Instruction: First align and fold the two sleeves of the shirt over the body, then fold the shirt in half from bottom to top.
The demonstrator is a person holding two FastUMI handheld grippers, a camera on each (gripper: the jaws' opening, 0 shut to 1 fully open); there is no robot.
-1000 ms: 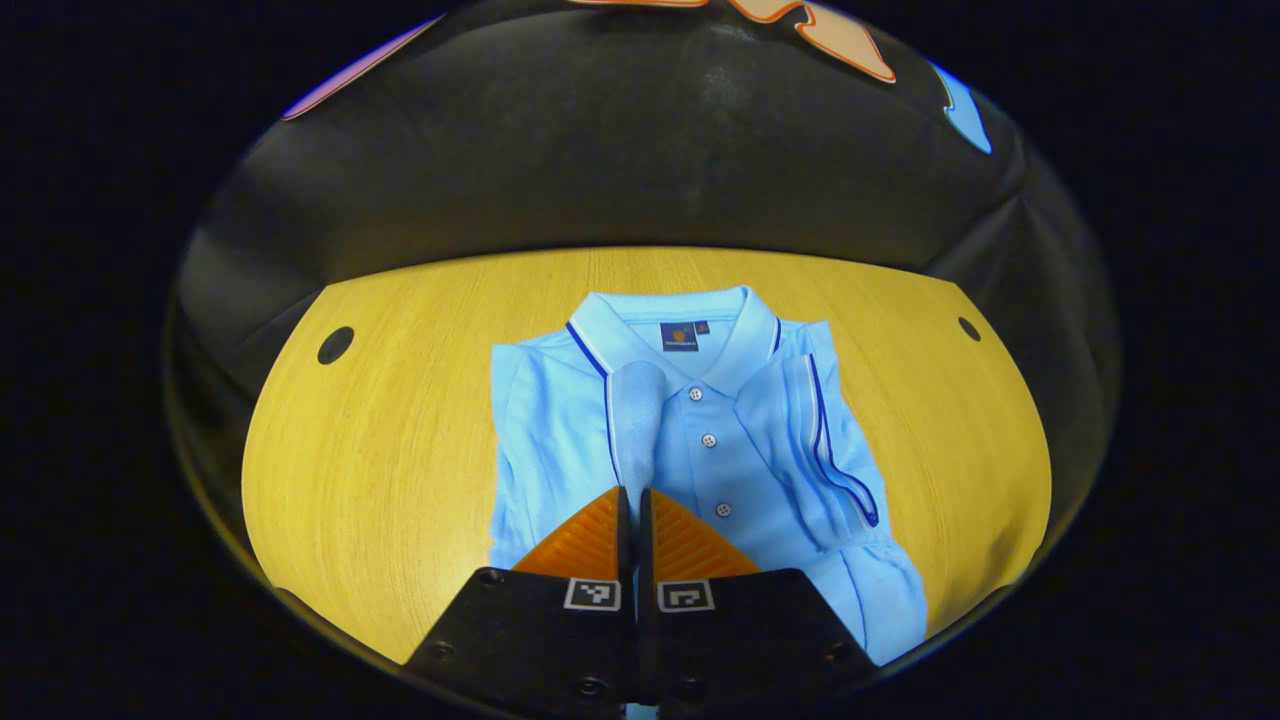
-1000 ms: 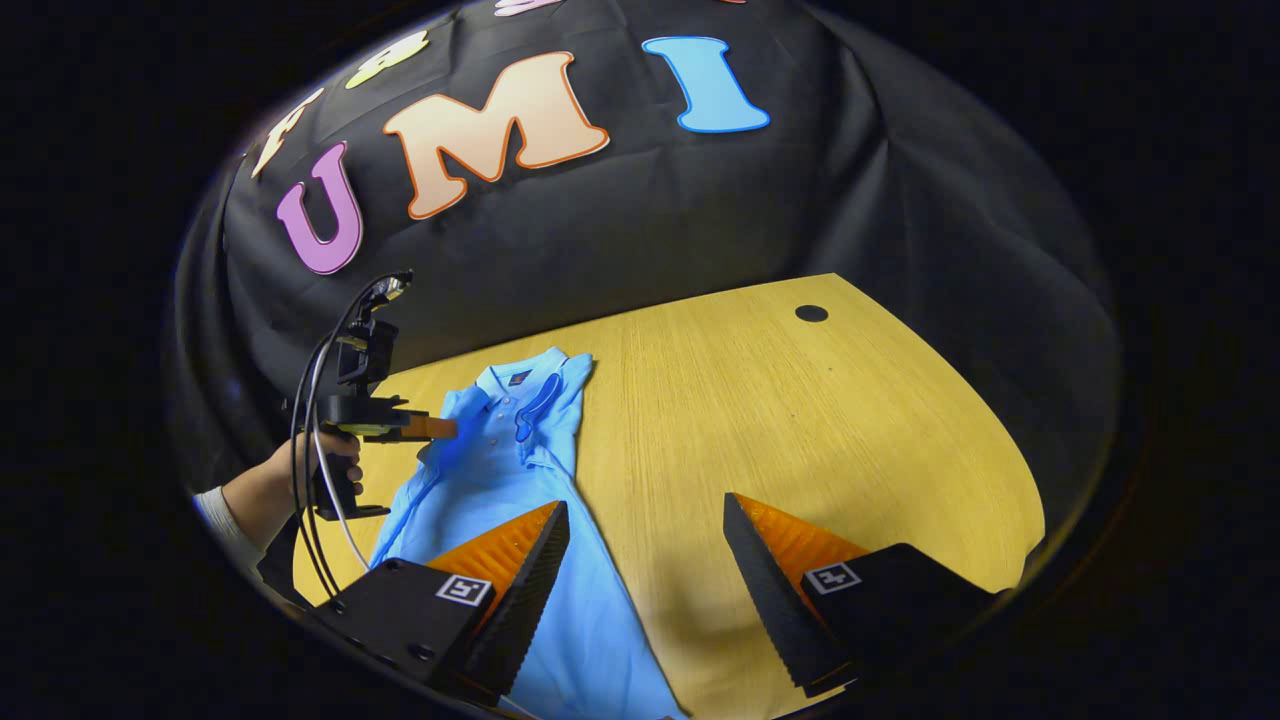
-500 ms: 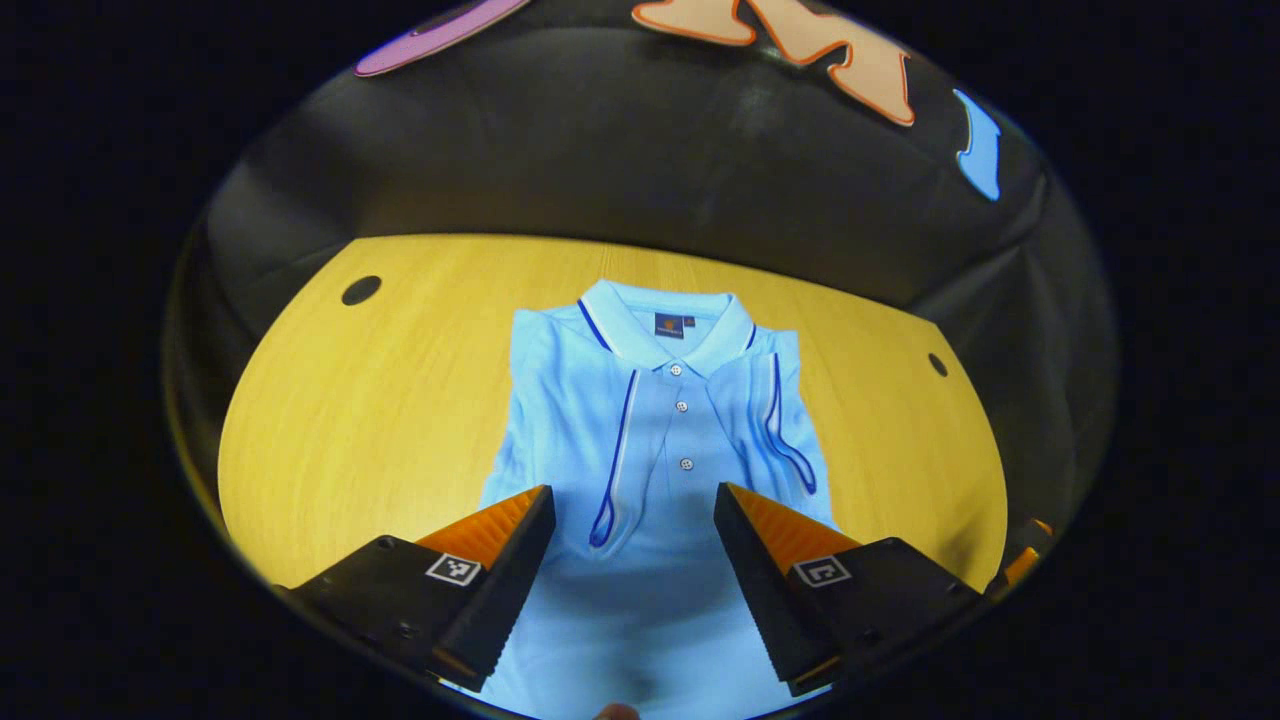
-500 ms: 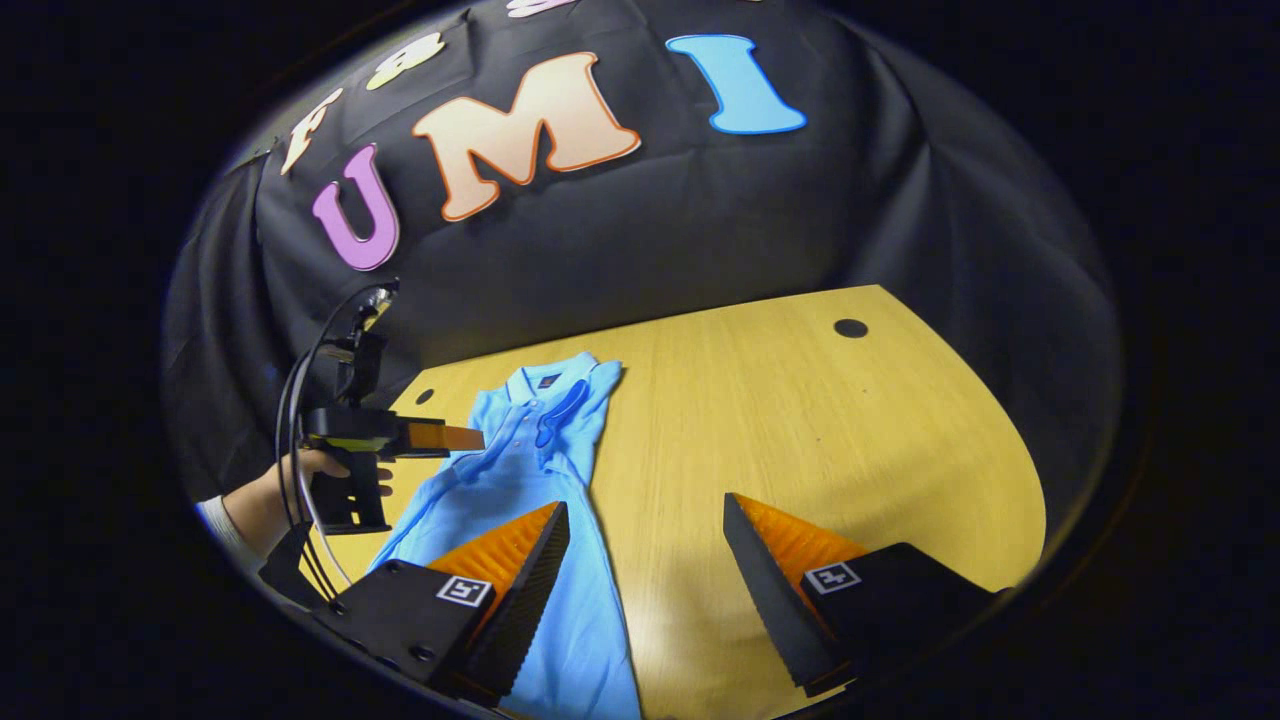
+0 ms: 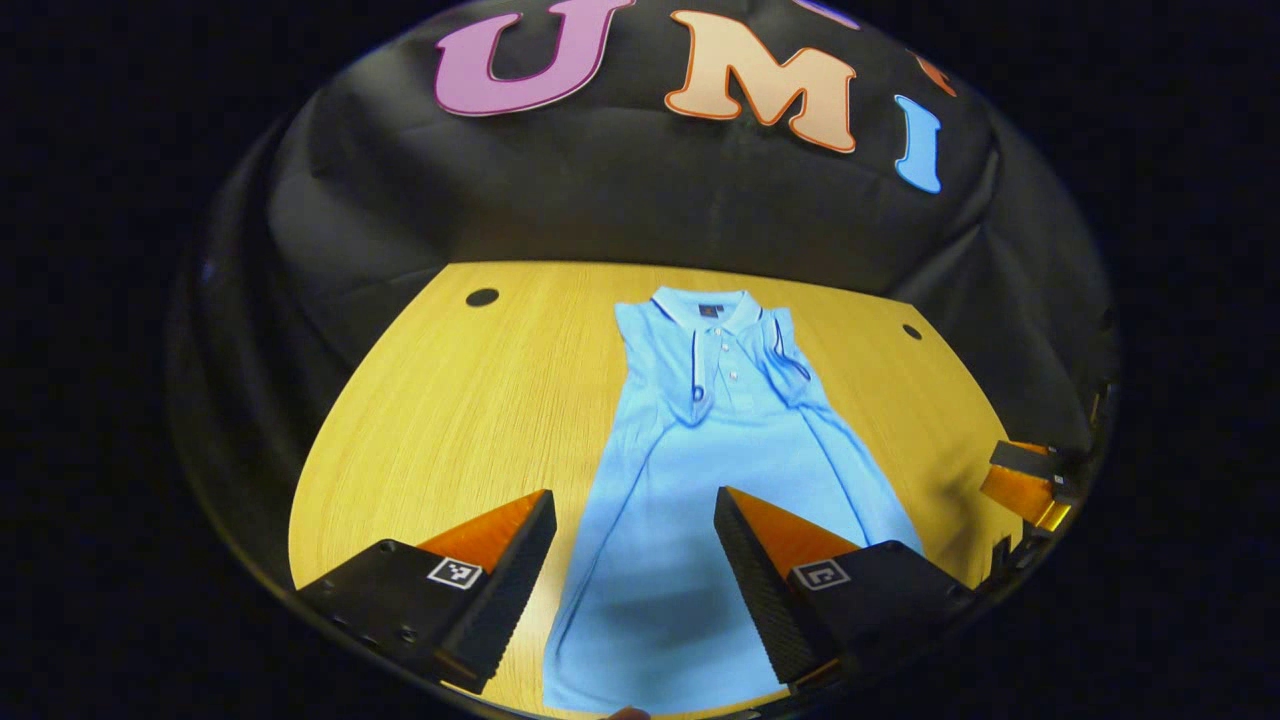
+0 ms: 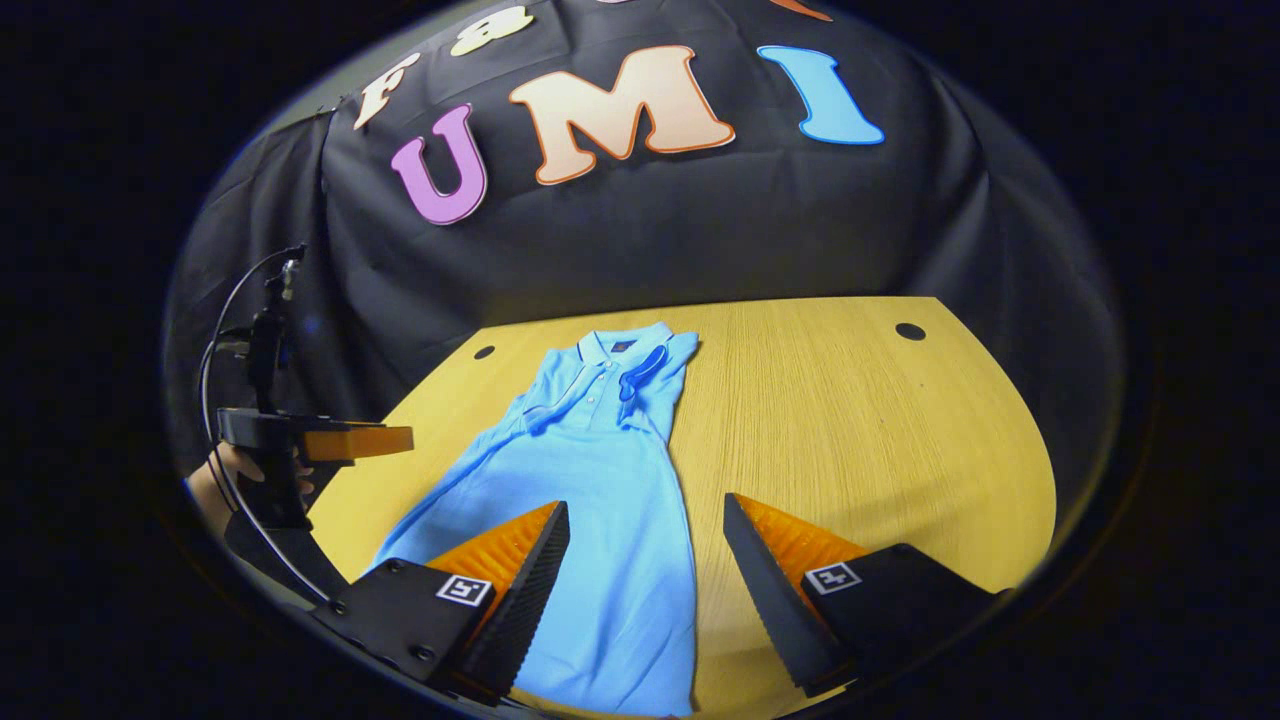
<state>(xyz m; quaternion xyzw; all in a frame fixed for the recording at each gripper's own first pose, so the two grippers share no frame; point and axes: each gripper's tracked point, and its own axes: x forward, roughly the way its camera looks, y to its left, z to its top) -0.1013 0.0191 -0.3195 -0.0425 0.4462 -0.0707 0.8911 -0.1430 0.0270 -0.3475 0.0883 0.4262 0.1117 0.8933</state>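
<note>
**Sleeves folded in, both grippers open above the near hem**

The light blue polo shirt (image 5: 720,440) lies flat on the wooden table (image 5: 450,400), collar (image 5: 708,305) toward the booth's black cloth wall and hem toward the near edge. Both short sleeves are folded inward over the chest: the left sleeve (image 5: 697,385) lies just beside the button placket, its dark piped edge running down alongside the buttons; the right sleeve (image 5: 785,360) lies across the other side of the chest. The lower body of the shirt is spread out, unfolded, widening toward the hem.

Left gripper (image 5: 632,515): jaws wide apart, holding nothing, over the lower part of the shirt, blue fabric visible between the fingers. In the right gripper view it sits at the left, off the shirt's side, with a hand (image 6: 215,485) on its handle and cables looping up from it.

Right gripper (image 6: 645,525): jaws likewise spread, empty, one finger over the shirt's lower right portion, the other over bare table. Whether either gripper touches the cloth cannot be told.

Two dark round holes (image 5: 482,297) mark the table's far corners.
</note>
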